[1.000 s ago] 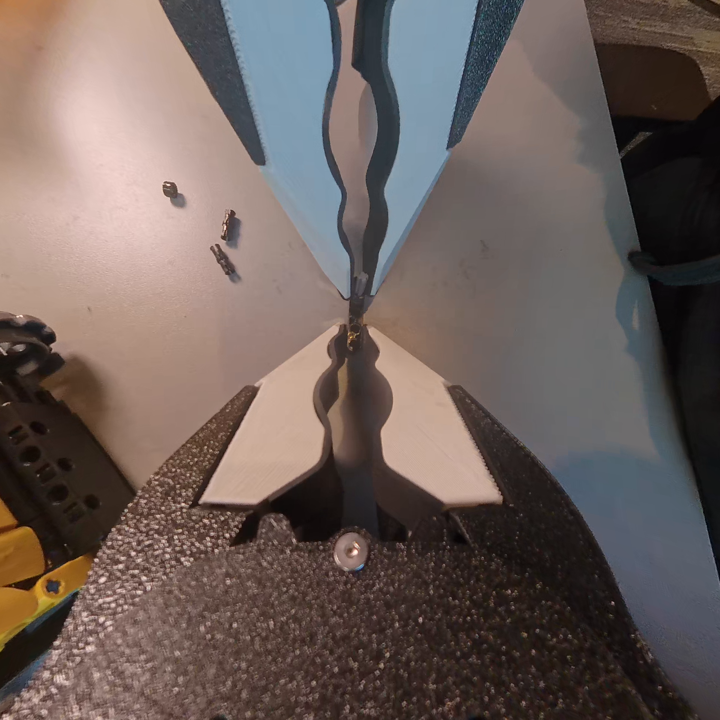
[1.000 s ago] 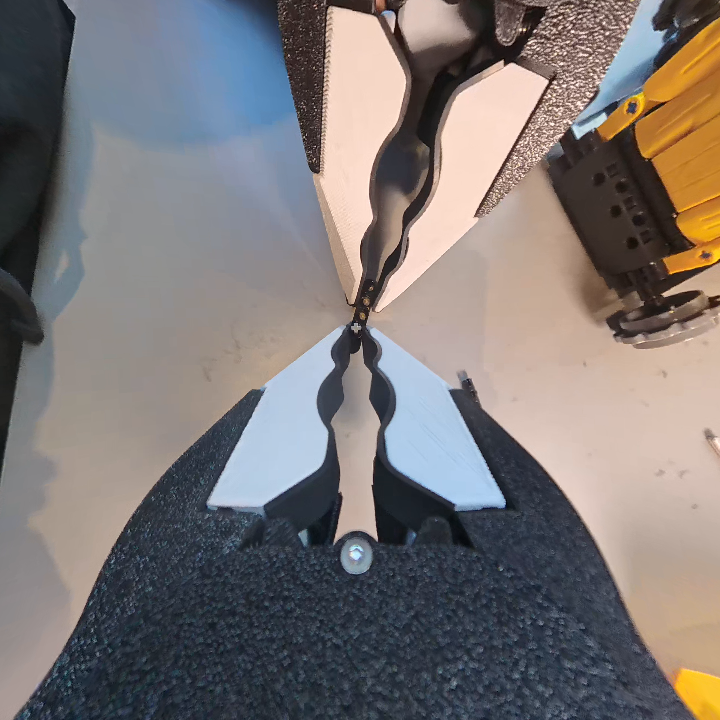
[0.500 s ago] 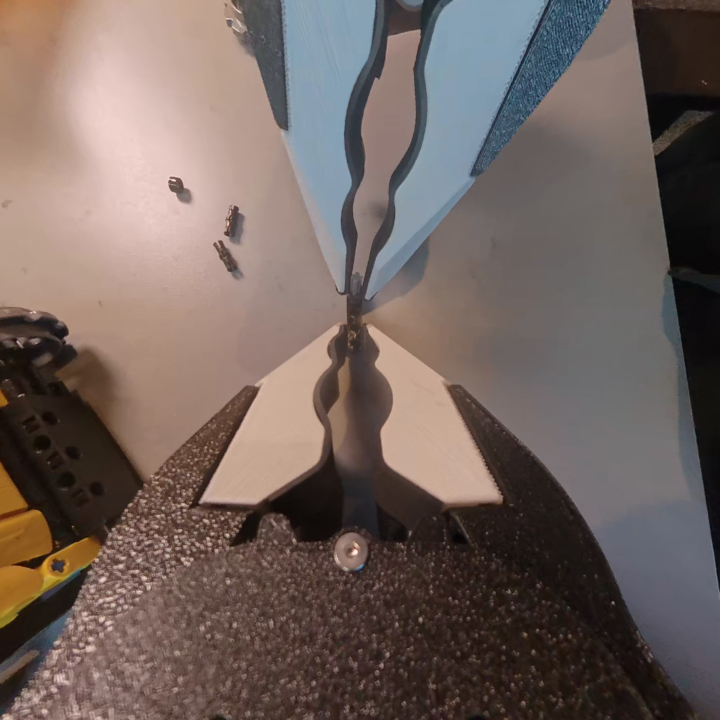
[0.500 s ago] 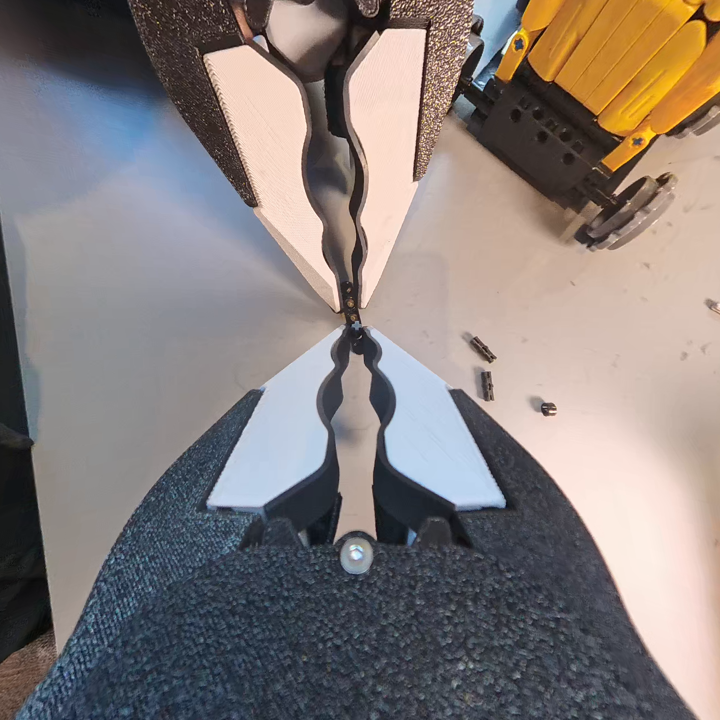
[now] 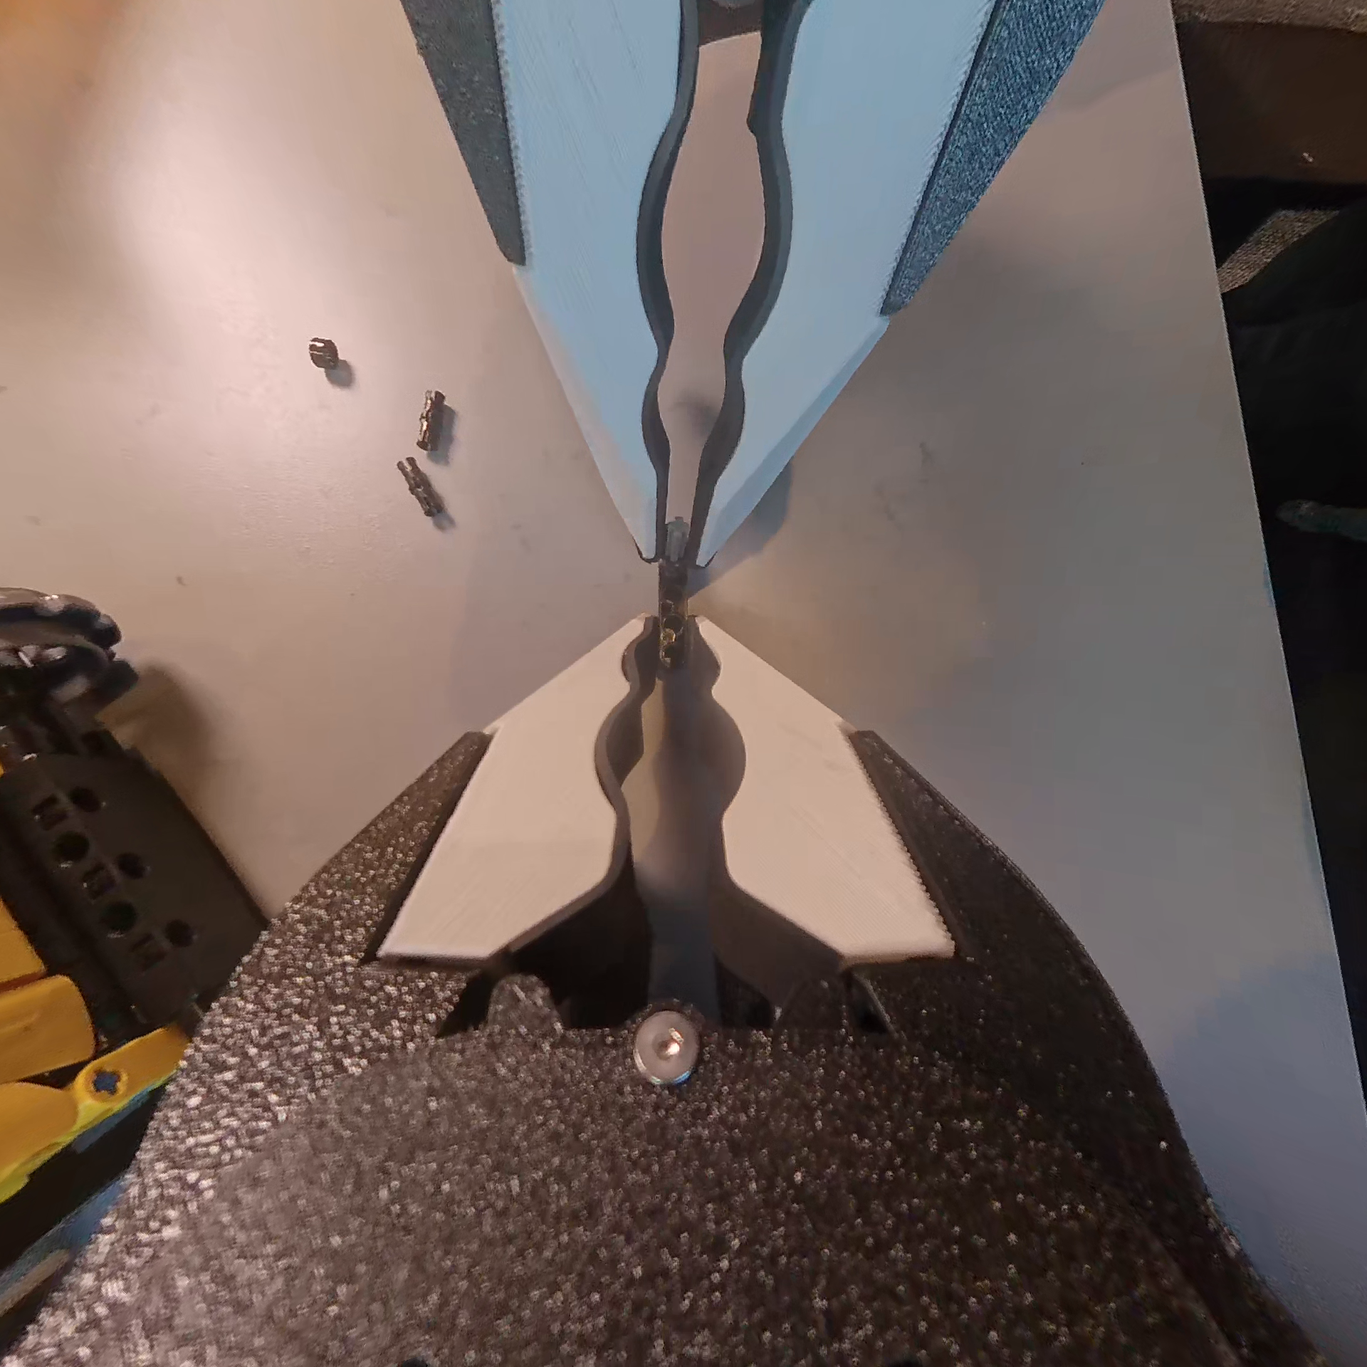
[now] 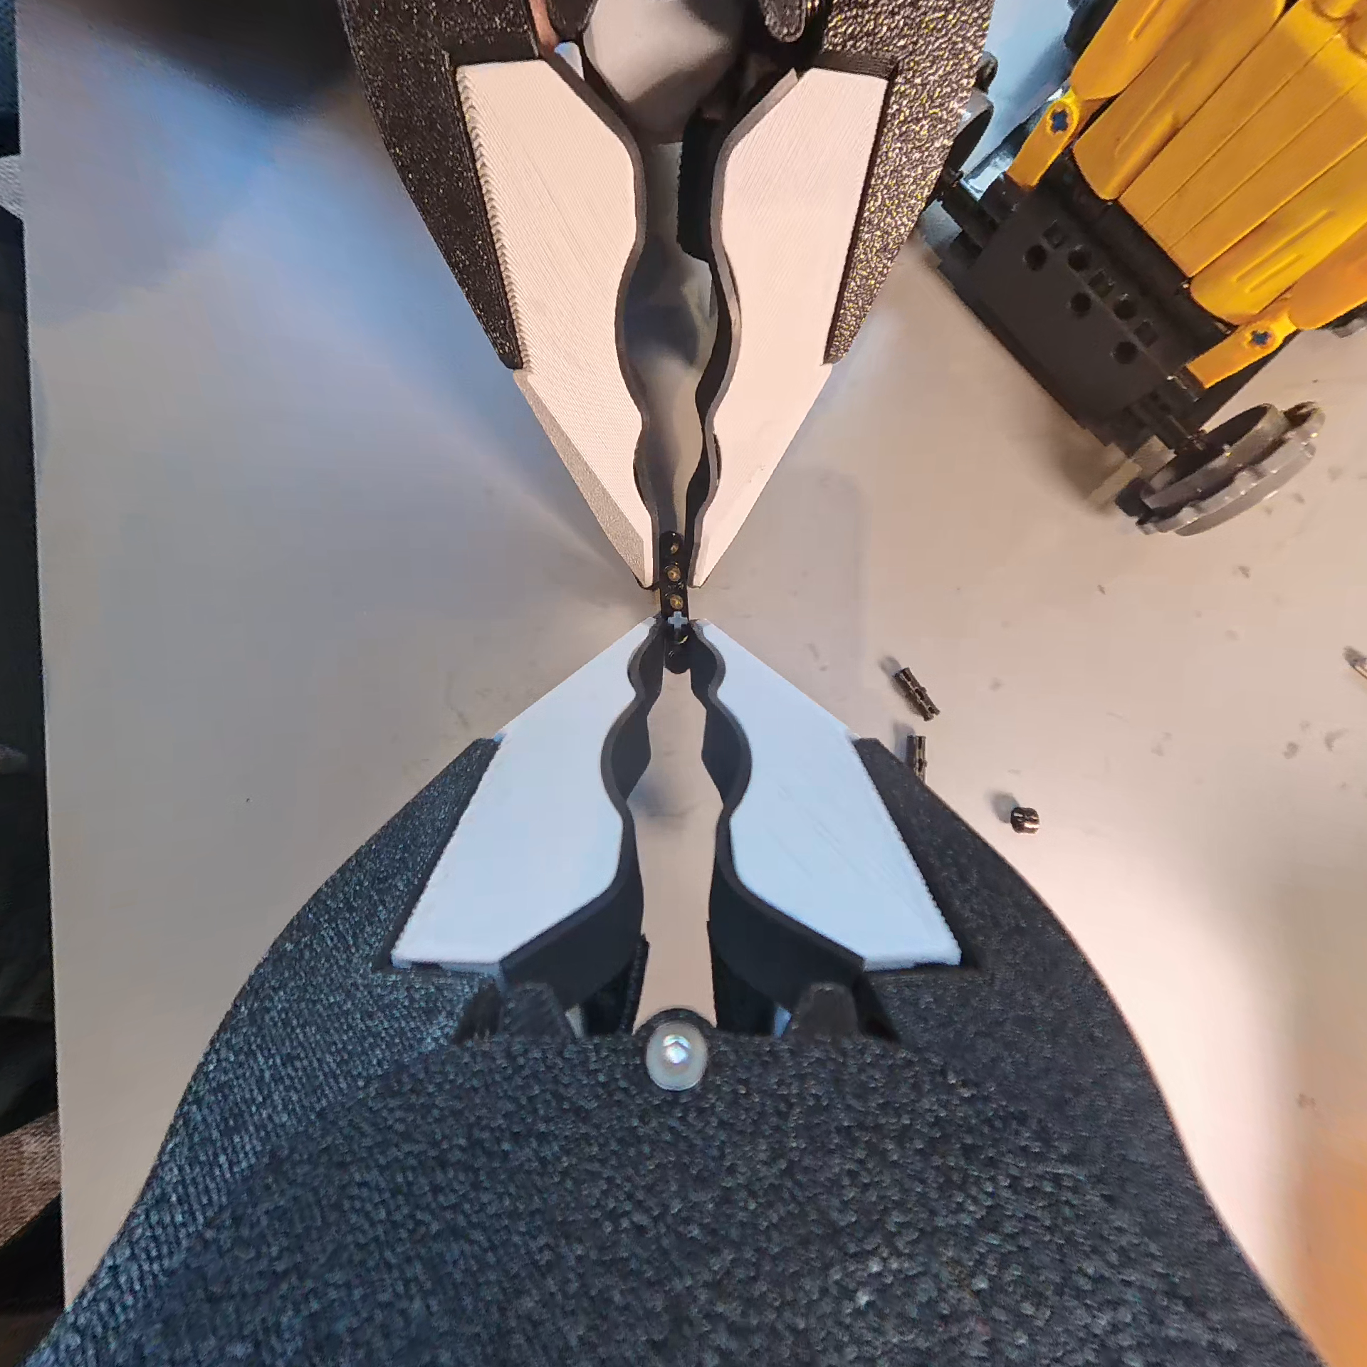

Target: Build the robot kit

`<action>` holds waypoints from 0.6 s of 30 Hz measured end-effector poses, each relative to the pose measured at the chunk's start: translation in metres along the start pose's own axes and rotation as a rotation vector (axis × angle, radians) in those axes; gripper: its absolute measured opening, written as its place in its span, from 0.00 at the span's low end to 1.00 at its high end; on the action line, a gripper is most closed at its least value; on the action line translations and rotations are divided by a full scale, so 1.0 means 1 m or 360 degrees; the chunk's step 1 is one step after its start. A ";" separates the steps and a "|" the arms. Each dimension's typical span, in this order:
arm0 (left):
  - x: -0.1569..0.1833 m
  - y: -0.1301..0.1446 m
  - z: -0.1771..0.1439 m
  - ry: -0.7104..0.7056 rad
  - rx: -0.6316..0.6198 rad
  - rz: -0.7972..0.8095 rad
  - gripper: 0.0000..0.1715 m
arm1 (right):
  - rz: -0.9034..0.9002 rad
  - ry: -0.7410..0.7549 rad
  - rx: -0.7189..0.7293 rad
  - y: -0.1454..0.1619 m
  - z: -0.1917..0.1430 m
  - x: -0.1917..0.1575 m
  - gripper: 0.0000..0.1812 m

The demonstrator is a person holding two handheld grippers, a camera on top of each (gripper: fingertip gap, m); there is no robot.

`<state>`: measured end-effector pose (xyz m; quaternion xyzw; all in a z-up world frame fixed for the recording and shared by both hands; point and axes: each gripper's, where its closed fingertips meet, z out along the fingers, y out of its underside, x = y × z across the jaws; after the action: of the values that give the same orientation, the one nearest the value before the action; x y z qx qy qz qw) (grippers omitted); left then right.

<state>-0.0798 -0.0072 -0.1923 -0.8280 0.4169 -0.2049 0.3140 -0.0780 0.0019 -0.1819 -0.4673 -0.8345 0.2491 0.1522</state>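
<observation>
Quickly, biggest first:

1. Pale table [image 5: 222, 222] fills both views. Its edge runs down the right side of the left wrist view and the left side of the right wrist view, with dark floor or fabric beyond.
2. Yellow-and-black brick-built vehicle [image 6: 1183, 185] sits at the upper right of the right wrist view, with a grey wheel [image 6: 1220, 473] at its lower end. It is also at the lower left of the left wrist view. It stands well apart from both grippers, and neither touches it.
3. Left gripper [image 5: 672, 651] is at centre frame in its own view, with its tips pinched together on one end of a small black beam [image 5: 672, 606]. The wavy gap behind the tips is only the pad shape.
4. Right gripper [image 6: 674, 643] comes in from the opposite side, tip to tip with the left. It is closed on the other end of the same beam, just above the table.
    - Between its tips a pale cross-shaped mark shows in its own view, and a grey nub in the left wrist view.
    - I cannot tell whether that is a separate peg or part of the beam.
5. The beam bridges the two grippers at mid-frame in both views, and its row of holes is visible. Both ends are held, and it is not attached to the vehicle.
6. Three loose black pins [image 5: 433, 420] lie on the table, untouched. They are left of centre in the left wrist view and right of centre in the right wrist view.
</observation>
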 end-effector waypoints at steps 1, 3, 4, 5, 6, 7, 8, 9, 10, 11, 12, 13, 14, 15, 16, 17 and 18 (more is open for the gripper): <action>0.000 0.000 0.000 0.0002 0.0001 0.0000 0.03 | 0.0000 -0.0003 0.0008 0.000 0.000 0.000 0.03; 0.000 0.000 0.000 0.0007 0.0004 -0.0001 0.03 | -0.0017 -0.0012 0.0033 0.000 -0.001 -0.001 0.05; 0.000 0.000 0.000 0.0007 0.0007 0.0000 0.03 | -0.0020 -0.0024 0.0058 -0.001 -0.004 -0.001 0.11; 0.000 0.000 0.000 0.0005 0.0008 0.0004 0.03 | -0.0001 -0.0030 0.0105 -0.003 -0.011 -0.001 0.12; 0.000 0.000 0.000 0.0000 0.0007 0.0010 0.03 | 0.0038 -0.0028 0.0164 -0.005 -0.019 0.002 0.13; 0.000 0.000 0.000 -0.0010 0.0004 0.0020 0.03 | 0.0083 -0.0020 0.0216 -0.006 -0.028 0.005 0.13; 0.000 0.000 0.000 -0.0020 0.0000 0.0030 0.03 | 0.0122 -0.0006 0.0245 -0.005 -0.034 0.008 0.13; 0.000 0.000 0.000 -0.0029 -0.0004 0.0039 0.03 | 0.0148 0.0023 0.0255 -0.001 -0.039 0.011 0.13; 0.001 0.000 0.000 -0.0027 -0.0007 0.0046 0.03 | 0.0160 0.0047 0.0264 0.002 -0.042 0.011 0.13; 0.004 0.000 0.000 0.0005 -0.0010 0.0051 0.05 | 0.0169 0.0053 0.0278 0.003 -0.043 0.007 0.12; 0.010 0.000 -0.002 0.0064 -0.0013 0.0049 0.12 | 0.0183 0.0058 0.0283 0.005 -0.041 0.002 0.12; 0.013 0.000 -0.004 0.0102 -0.0010 0.0044 0.16 | 0.0198 0.0077 0.0268 0.008 -0.037 -0.002 0.12; 0.013 0.000 -0.008 0.0119 -0.0001 0.0043 0.18 | 0.0209 0.0107 0.0241 0.011 -0.031 -0.005 0.11; 0.013 0.001 -0.012 0.0133 -0.0002 0.0039 0.19 | 0.0227 0.0130 0.0233 0.013 -0.026 -0.009 0.10; 0.013 0.003 -0.016 0.0141 -0.0013 0.0033 0.19 | 0.0258 0.0133 0.0239 0.013 -0.020 -0.013 0.09; 0.012 0.006 -0.019 0.0142 -0.0029 0.0028 0.19 | 0.0290 0.0129 0.0245 0.013 -0.016 -0.018 0.09; 0.011 0.009 -0.020 0.0149 -0.0049 0.0022 0.19 | 0.0311 0.0145 0.0242 0.013 -0.011 -0.021 0.09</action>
<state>-0.0905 -0.0272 -0.1838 -0.8193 0.4399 -0.2349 0.2830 -0.0524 -0.0067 -0.1801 -0.5443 -0.7559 0.3038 0.2002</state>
